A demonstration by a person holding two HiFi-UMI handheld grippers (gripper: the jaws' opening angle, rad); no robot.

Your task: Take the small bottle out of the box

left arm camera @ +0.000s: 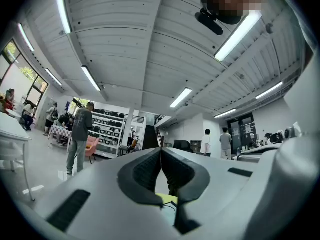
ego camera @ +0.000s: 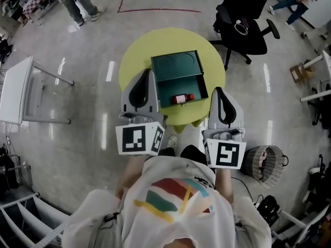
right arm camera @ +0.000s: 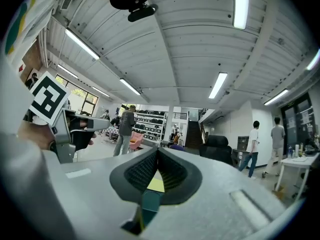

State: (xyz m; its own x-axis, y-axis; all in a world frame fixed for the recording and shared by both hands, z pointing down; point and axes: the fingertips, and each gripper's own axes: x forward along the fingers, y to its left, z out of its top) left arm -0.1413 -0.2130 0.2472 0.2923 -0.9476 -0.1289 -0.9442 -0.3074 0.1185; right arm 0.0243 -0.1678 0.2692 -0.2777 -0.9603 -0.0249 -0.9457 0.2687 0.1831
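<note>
A dark green box (ego camera: 202,84) stands open on the round yellow table (ego camera: 137,56), its lid (ego camera: 176,65) folded back. Inside it, near the front wall, a small bottle (ego camera: 182,98) with a red cap lies on its side. My left gripper (ego camera: 149,72) hovers at the box's left side, and my right gripper (ego camera: 219,90) is just off the box's front right corner. Both point roughly level. In the left gripper view the jaws meet at their tips (left arm camera: 160,150), empty. The right gripper's jaws (right arm camera: 158,149) are likewise shut with nothing between them.
A black office chair (ego camera: 243,22) stands behind the table on the right. A white table (ego camera: 18,89) is at the left, a wire basket (ego camera: 266,161) at the near right. People stand far off: one (left arm camera: 80,134) by shelves, two (right arm camera: 255,144) near a desk.
</note>
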